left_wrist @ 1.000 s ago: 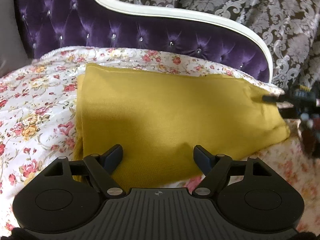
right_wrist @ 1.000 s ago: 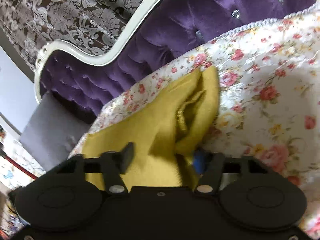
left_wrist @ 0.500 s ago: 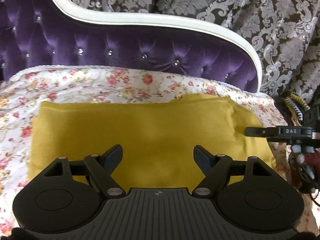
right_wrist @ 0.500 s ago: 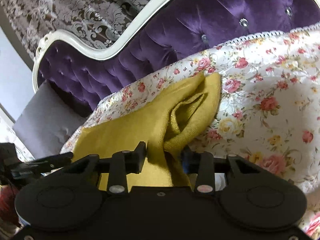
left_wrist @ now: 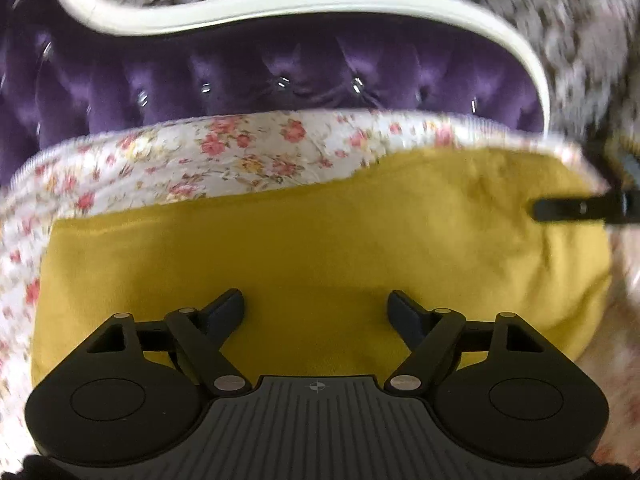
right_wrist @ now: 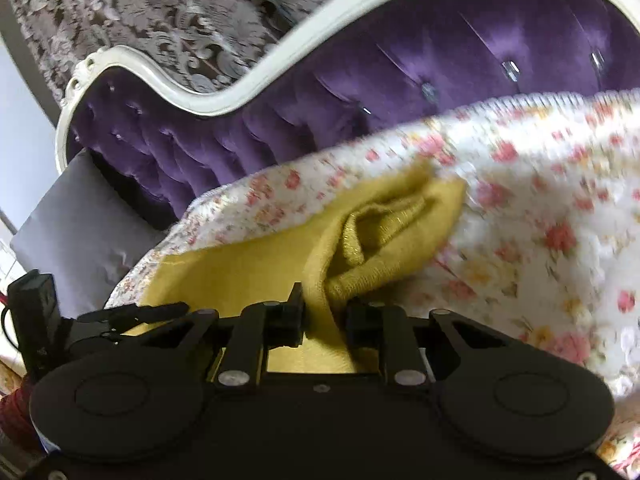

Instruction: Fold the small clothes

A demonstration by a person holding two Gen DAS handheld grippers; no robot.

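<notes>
A mustard-yellow knit garment (left_wrist: 320, 248) lies folded flat on the floral bed cover (left_wrist: 240, 152). My left gripper (left_wrist: 316, 308) is open and empty, hovering just over the garment's near edge. My right gripper (right_wrist: 324, 312) is shut on a bunched fold at the garment's end (right_wrist: 384, 232), lifting it slightly off the cover (right_wrist: 540, 220). One right finger shows at the right edge of the left wrist view (left_wrist: 576, 209), at the garment's right end. The left gripper shows at the left of the right wrist view (right_wrist: 132, 314).
A purple tufted headboard (left_wrist: 280, 80) with a white frame (left_wrist: 320, 0) rises close behind the garment. A grey cushion (right_wrist: 76, 240) sits at the left of the right wrist view. Patterned drapery (right_wrist: 160, 20) hangs behind.
My right gripper has closed fully on the bunched fold of the garment. My left gripper has moved in lower over the garment and stays open. Both views are blurred by motion.
</notes>
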